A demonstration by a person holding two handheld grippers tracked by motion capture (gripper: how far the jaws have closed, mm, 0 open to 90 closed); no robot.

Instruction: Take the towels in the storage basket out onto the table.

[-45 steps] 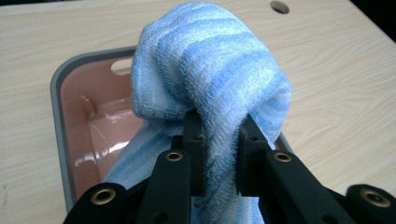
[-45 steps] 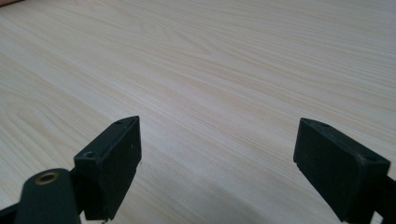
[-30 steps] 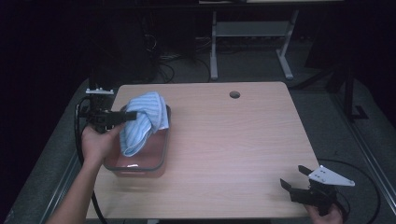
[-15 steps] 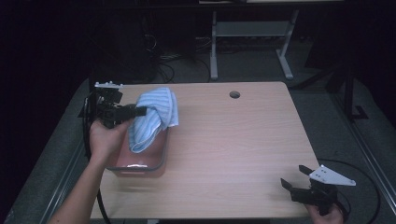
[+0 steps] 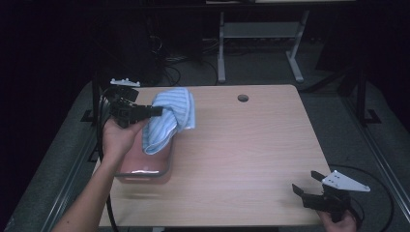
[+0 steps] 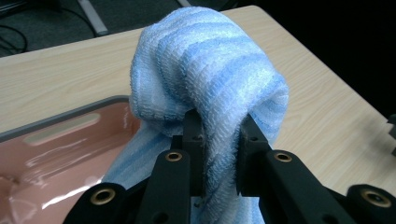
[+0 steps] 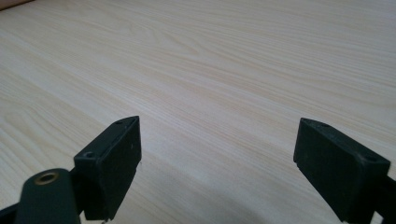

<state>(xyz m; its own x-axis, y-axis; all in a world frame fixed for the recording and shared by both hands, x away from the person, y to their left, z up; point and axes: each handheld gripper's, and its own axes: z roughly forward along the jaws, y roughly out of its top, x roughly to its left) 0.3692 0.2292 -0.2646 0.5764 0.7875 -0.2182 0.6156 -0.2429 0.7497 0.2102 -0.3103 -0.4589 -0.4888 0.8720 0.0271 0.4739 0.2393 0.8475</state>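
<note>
A light blue striped towel (image 5: 170,118) hangs bunched from my left gripper (image 5: 155,111), lifted over the far end of a pink tray (image 5: 142,166) with a grey rim at the table's left. In the left gripper view both jaws pinch a fold of the towel (image 6: 210,79), and the pink tray (image 6: 60,144) lies below at the left. My right gripper (image 5: 305,184) rests at the table's near right corner, held by a hand. The right gripper (image 7: 219,163) has its jaws wide apart over bare wood, with nothing between them.
The light wooden table (image 5: 251,145) has a round cable hole (image 5: 242,98) near its far edge. Beyond the table stand a metal frame's legs (image 5: 222,53) and cables on a dark floor. Black cables trail from both grippers.
My left gripper has lifted the towel and carried it toward the table's far side, so more of the pink tray is uncovered. The right gripper has stayed still.
</note>
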